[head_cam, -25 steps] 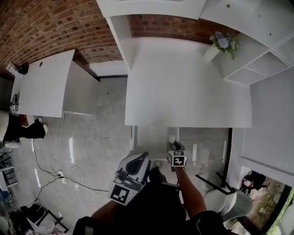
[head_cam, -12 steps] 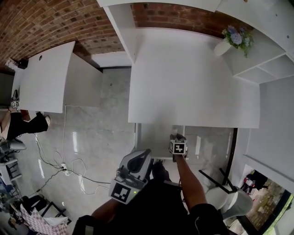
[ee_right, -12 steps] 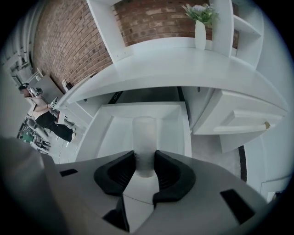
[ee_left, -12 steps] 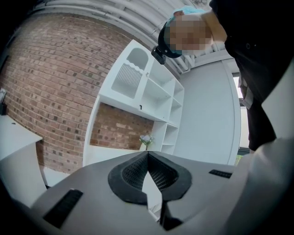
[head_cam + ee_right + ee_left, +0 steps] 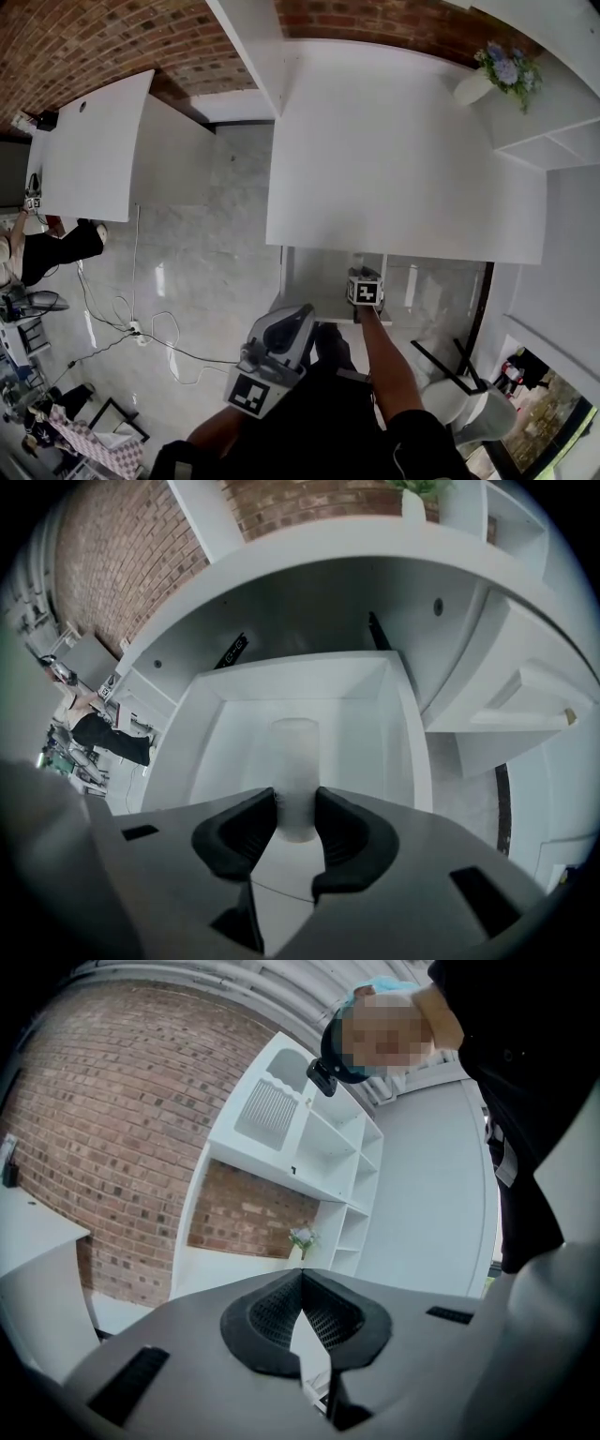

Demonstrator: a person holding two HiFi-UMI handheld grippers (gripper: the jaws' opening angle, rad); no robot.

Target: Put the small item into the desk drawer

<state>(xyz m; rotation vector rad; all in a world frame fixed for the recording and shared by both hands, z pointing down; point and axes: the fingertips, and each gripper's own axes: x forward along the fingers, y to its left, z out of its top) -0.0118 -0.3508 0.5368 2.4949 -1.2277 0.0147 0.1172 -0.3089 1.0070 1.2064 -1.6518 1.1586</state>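
Right hand-held gripper (image 5: 297, 819): jaws clamped on the small item, with the pads pressing on its near end.
Small item (image 5: 293, 761): pale frosted cylinder, pointing out past the jaws and held above the drawer's floor.
Drawer (image 5: 314, 281): stands open beneath the front edge of the white desk (image 5: 394, 169).
Left hand-held gripper (image 5: 302, 1307): jaws together with nothing between them, close to the person's body and well apart from the drawer.

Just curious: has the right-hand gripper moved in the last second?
Yes: the right gripper has moved forward over the open drawer, closer to the front edge of the desk.
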